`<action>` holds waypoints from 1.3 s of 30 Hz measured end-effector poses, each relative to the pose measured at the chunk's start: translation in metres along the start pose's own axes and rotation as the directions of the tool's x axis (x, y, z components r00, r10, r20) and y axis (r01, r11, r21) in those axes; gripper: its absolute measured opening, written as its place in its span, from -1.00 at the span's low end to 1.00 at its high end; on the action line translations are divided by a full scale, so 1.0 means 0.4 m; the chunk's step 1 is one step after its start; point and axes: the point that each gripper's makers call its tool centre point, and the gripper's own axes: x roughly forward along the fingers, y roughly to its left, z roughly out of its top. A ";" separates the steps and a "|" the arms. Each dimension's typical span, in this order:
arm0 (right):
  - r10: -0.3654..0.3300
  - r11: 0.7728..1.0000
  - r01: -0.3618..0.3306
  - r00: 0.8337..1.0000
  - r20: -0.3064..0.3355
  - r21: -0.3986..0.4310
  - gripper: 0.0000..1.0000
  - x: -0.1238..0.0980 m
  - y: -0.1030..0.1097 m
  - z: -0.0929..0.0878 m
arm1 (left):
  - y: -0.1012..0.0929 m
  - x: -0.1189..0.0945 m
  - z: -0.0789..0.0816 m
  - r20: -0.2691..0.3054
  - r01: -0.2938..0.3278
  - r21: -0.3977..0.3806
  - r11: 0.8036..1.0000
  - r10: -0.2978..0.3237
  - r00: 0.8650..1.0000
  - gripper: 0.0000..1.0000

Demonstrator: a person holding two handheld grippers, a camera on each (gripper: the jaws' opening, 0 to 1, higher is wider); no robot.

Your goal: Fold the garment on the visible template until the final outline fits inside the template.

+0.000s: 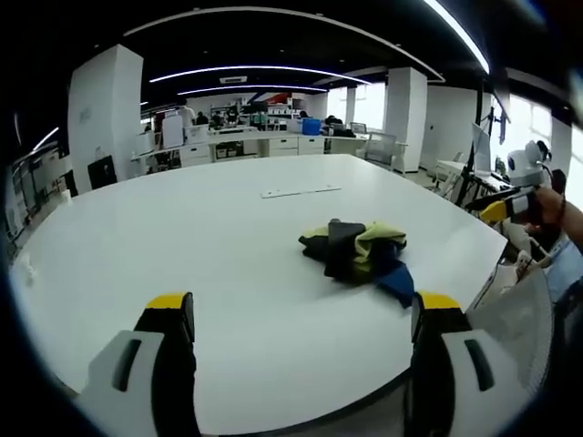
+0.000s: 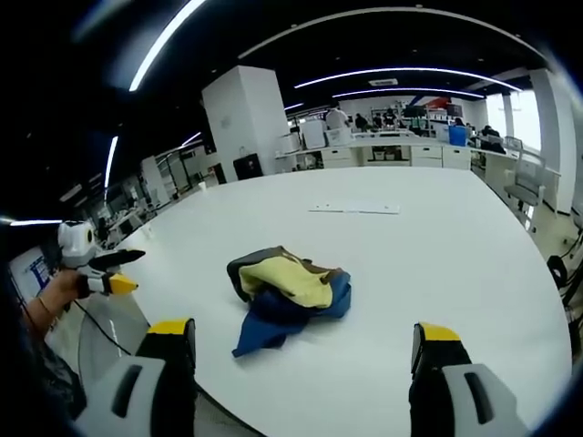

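Note:
A crumpled garment [image 1: 357, 251] in black, pale yellow and blue lies in a heap on the white table [image 1: 182, 228], near its right edge. My left gripper [image 1: 305, 314] hovers open over the near table edge, short of the heap, nothing between its yellow-tipped fingers [image 1: 170, 302]. In the right gripper view the same garment [image 2: 288, 286] lies ahead, with a blue flap hanging toward the table [image 2: 437, 255] edge. My right gripper [image 2: 305, 335] is open and empty just before it. A hand holds the other gripper [image 1: 499, 209] off the table's side; the left one [image 2: 111, 271] appears likewise.
A thin white strip [image 1: 301, 191] lies flat on the far half of the table, also visible as the strip [image 2: 353, 208] beyond the garment. A mesh fan guard [image 1: 521, 319] stands by the table edge. Desks, chairs and a white pillar [image 1: 105, 114] fill the background.

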 end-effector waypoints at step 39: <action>0.055 0.992 -0.056 0.998 0.012 0.113 0.13 0.188 -0.051 -0.022 | -0.050 0.198 0.052 0.065 0.145 0.009 0.989 -0.146 0.987 0.34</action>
